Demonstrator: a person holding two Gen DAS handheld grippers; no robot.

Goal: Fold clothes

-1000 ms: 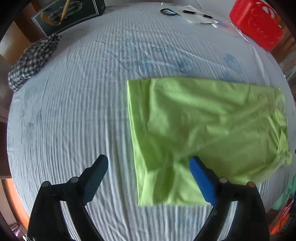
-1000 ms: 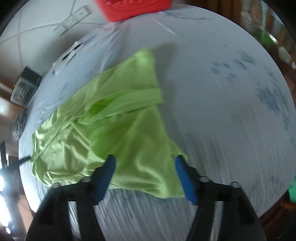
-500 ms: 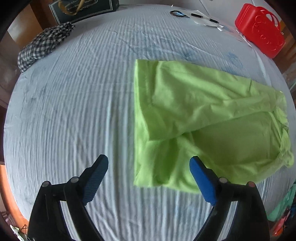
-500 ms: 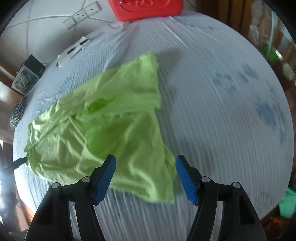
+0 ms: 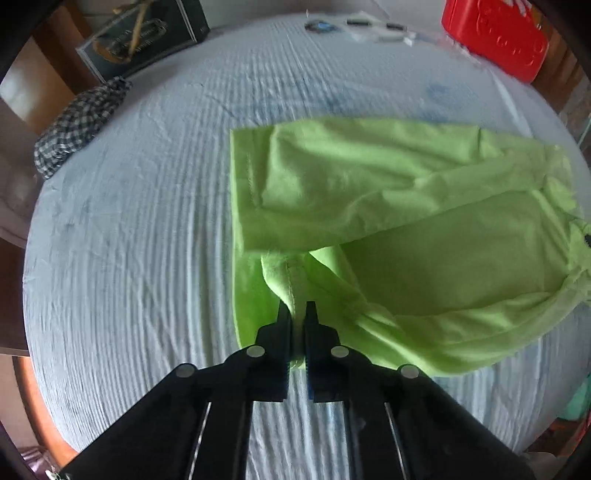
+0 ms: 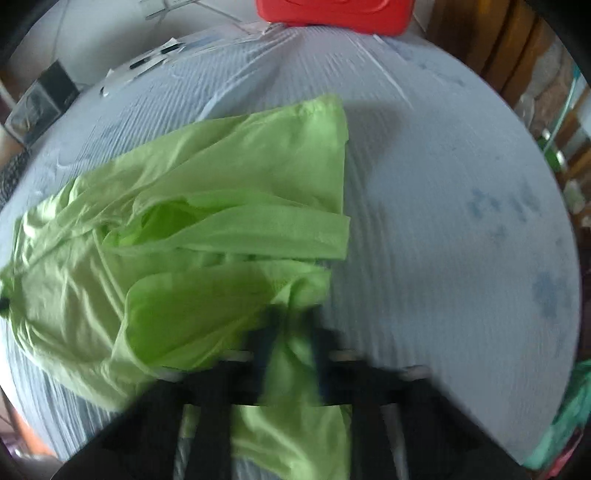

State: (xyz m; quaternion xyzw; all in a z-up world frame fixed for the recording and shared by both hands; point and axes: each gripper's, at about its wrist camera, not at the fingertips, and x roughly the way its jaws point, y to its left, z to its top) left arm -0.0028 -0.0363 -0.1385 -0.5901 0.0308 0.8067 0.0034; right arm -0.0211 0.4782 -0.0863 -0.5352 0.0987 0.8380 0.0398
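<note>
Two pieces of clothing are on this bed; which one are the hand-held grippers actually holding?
The lime-green garment, spread mid-bed. The left hand-held gripper is shut on its near edge and the right hand-held gripper grips another part. The black-and-white checked cloth lies bunched and untouched at the far-left edge.

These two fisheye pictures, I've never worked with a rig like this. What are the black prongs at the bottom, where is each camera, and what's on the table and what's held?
There is no robot arm here: a person holds a two-finger gripper in each hand, and each gripper carries a camera that looks forward along its fingers. The black prongs are those fingers.

In the left wrist view, the left gripper is shut on a pinch of the lime-green garment, which is partly folded on a table under a white ribbed cloth.

In the right wrist view, the right gripper is blurred; green fabric lies between its fingers, and they look closed on it.

Also on the table: a red basket, a checked cloth, a dark box and papers at the far edge.
</note>
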